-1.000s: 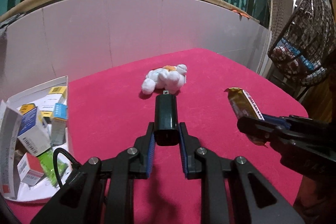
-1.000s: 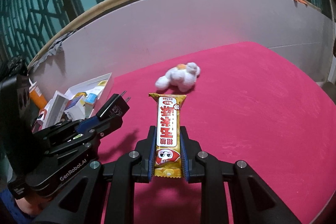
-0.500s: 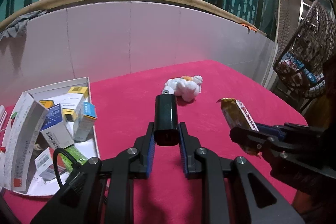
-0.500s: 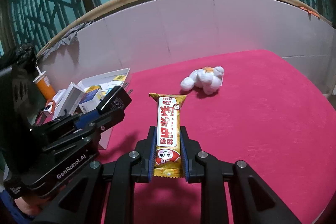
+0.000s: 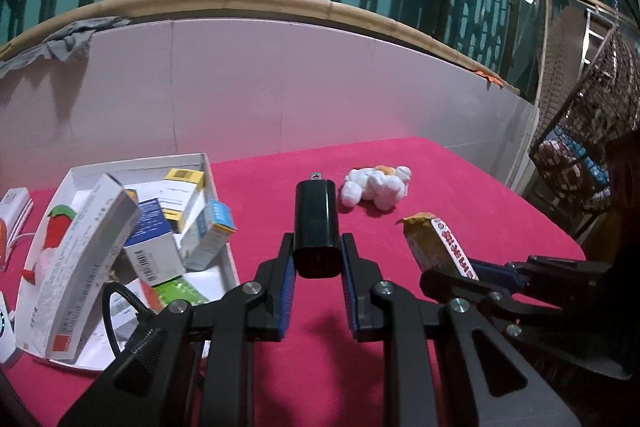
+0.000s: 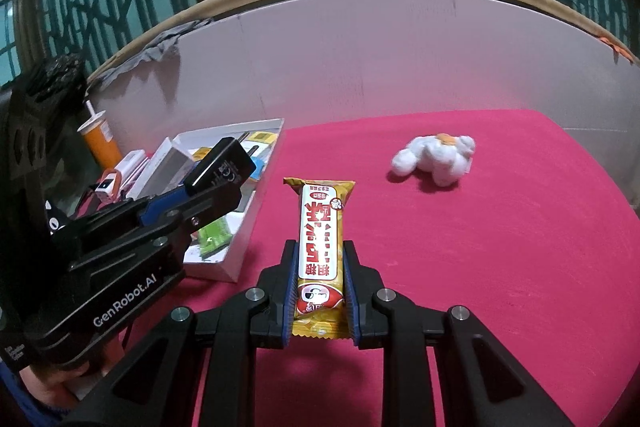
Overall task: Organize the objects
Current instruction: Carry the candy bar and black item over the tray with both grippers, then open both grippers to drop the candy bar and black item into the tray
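Observation:
My left gripper [image 5: 317,247] is shut on a black plug-in charger [image 5: 316,223], prongs pointing away, held above the pink table. In the right wrist view the same charger [image 6: 220,167] hangs just right of the white box [image 6: 240,251]. My right gripper [image 6: 320,255] is shut on a yellow snack bar [image 6: 322,243] with red print. That snack bar [image 5: 436,247] also shows at the right of the left wrist view. A white plush toy [image 5: 376,187] lies on the table beyond both grippers, seen too in the right wrist view [image 6: 436,157].
The white box [image 5: 224,247] at the left holds several small cartons. An orange cup with a straw [image 6: 100,139] and small gadgets [image 6: 108,187] sit left of the box. A grey panel [image 5: 280,87] walls the table's far side. A wire basket [image 5: 592,147] hangs at the right.
Both grippers have swung left toward the white box, each keeping its object. The box takes up more of both views and the plush toy has slid to the right.

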`<state>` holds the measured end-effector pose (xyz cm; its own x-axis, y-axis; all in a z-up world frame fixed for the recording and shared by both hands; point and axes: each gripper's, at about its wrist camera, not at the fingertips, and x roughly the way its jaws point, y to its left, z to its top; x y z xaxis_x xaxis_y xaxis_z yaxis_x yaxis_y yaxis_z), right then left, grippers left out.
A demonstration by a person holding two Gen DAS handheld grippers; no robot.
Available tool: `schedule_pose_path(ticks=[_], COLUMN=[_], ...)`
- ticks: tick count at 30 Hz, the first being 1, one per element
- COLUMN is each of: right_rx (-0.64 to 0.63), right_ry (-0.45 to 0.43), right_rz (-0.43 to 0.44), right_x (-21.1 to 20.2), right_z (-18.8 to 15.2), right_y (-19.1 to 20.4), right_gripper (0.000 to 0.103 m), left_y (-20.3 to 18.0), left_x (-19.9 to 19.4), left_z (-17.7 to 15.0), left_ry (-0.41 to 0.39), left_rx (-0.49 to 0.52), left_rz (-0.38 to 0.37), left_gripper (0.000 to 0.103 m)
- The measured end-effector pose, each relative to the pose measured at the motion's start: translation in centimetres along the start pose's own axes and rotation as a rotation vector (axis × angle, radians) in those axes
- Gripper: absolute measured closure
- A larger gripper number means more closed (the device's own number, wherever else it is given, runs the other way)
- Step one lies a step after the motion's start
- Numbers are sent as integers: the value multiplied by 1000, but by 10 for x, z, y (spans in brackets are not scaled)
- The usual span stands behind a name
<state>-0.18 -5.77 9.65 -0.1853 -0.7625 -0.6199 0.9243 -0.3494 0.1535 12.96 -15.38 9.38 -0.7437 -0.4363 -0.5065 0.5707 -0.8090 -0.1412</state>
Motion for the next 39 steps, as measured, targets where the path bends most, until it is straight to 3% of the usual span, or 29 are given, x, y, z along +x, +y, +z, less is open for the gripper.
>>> schedule_pose_path(ticks=[10,25,39], right_rx=[-64,-152,-218], right_ry=[24,36,80], right_rz=[24,75,86], right_x=[12,34,74], right_z=[5,18,25], right_y=[34,81,117], right_gripper=[81,81,81], left_y=[36,140,192], left_x=[-19,-68,-65], left_z=[-2,20,17], left_ry=[-17,-142,-120], left_rx=[-60,-247,-355], left_rz=[31,174,201], left_gripper=[83,82,83])
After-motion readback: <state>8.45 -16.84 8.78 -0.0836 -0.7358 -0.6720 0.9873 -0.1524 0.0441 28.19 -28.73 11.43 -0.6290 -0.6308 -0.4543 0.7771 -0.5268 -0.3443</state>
